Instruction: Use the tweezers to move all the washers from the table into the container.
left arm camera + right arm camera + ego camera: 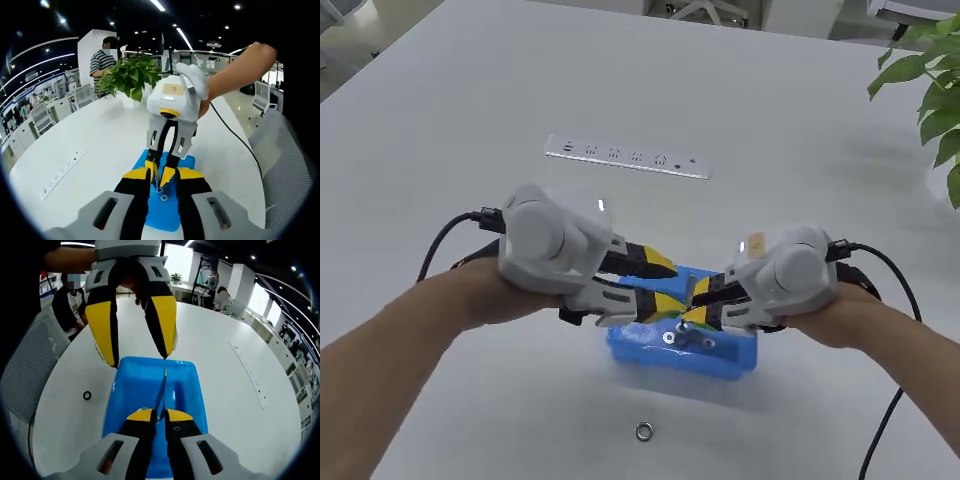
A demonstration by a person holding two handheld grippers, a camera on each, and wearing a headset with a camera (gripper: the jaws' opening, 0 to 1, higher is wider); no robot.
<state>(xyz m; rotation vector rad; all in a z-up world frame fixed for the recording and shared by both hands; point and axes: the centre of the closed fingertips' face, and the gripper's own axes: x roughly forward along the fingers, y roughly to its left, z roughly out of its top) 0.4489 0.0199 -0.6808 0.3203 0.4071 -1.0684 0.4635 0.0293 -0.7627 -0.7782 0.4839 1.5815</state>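
A blue container [650, 358] sits on the white table with two washers [670, 338] inside it. One washer [643, 431] lies on the table in front of it, seen as a dark ring [87, 395] in the right gripper view. My right gripper [160, 416] is shut on thin metal tweezers [163, 387], which point along the container floor [135, 385]. I cannot tell whether their tips hold anything. My left gripper [137, 357] hangs open over the far rim, facing the right gripper [159, 174] tip to tip. A washer [163, 197] lies below them.
A white power strip [625, 158] lies on the table beyond the container. A green plant [930, 90] stands at the right edge. Cables [440, 250] trail from both grippers. A chair [30, 380] is beside the table, and people stand in the background.
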